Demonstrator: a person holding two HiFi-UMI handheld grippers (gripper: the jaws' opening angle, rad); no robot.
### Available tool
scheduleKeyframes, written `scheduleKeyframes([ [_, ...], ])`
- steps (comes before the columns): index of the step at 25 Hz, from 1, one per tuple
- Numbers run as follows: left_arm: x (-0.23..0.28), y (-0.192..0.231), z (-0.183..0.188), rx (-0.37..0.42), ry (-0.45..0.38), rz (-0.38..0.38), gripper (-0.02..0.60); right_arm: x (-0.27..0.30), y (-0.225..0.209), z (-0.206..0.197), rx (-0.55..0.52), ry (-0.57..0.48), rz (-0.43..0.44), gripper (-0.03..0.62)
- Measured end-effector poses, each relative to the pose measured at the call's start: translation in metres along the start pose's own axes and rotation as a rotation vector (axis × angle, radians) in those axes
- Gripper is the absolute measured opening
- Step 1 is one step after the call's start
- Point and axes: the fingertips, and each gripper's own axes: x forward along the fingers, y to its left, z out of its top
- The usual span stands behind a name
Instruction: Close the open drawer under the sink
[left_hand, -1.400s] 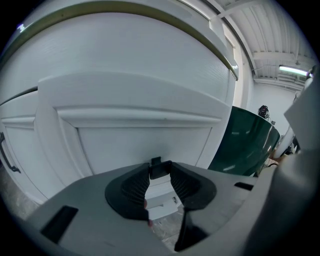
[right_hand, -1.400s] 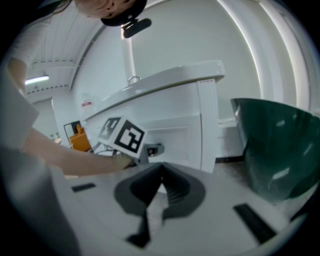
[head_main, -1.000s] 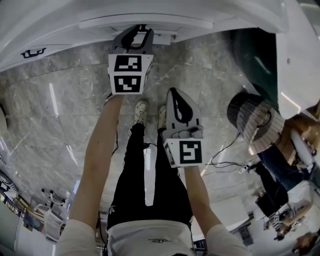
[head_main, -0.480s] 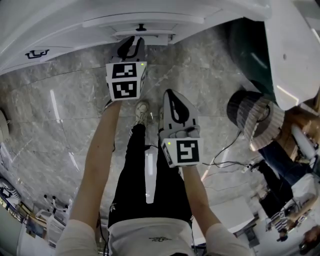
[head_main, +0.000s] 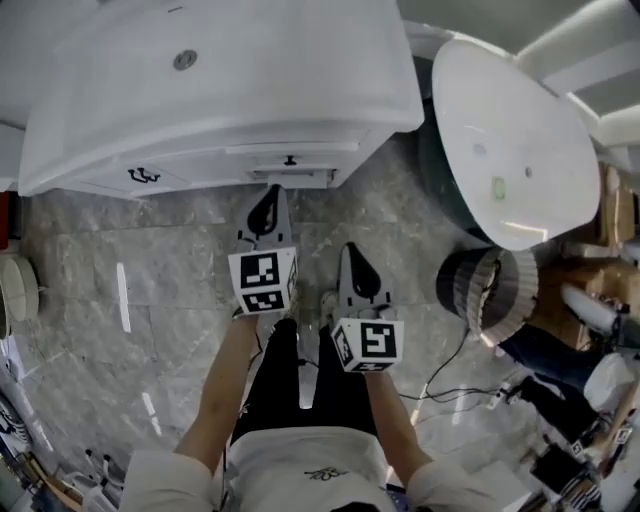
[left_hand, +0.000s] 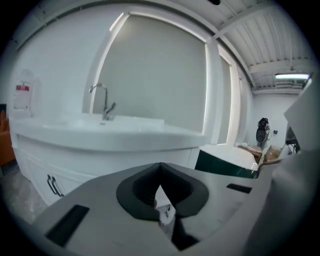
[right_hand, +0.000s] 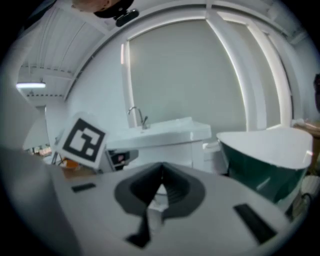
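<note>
Drawer (head_main: 300, 153) lies just ahead of L hand-held gripper (head_main: 270, 196), not touching.

Glossy white sink cabinet (head_main: 200, 100), smooth lacquered drawer front (head_main: 300, 148) with a small black matt handle (head_main: 290, 160), shiny chrome tap (left_hand: 104, 102), polished grey marble-look floor (head_main: 100, 300) catching light streaks, round table (head_main: 510, 150) on the right with a smooth glossy white top

White sink cabinet (head_main: 220, 90), grey marbled floor (head_main: 100, 280), green-sided tub (head_main: 510, 140)
</note>
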Motion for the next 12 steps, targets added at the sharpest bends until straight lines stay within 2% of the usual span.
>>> scheduleKeyframes([
  [3,-0.066,-0.024,0.067,0.072,-0.095,0.009,0.017,-0.032,0.007,0.058,0.003,-0.044,-0.004,0.029],
  [6,-0.107,-0.035,0.137,0.123,-0.206,0.019,0.017,-0.045,0.016,0.129,-0.02,-0.147,0.009,0.029],
  [9,-0.147,-0.052,0.184,0.11,-0.279,0.027,0.017,-0.075,0.02,0.181,-0.03,-0.232,0.022,0.029],
  [12,-0.187,-0.068,0.213,0.111,-0.338,0.03,0.017,-0.103,0.028,0.209,0.0,-0.293,0.058,0.029],
])
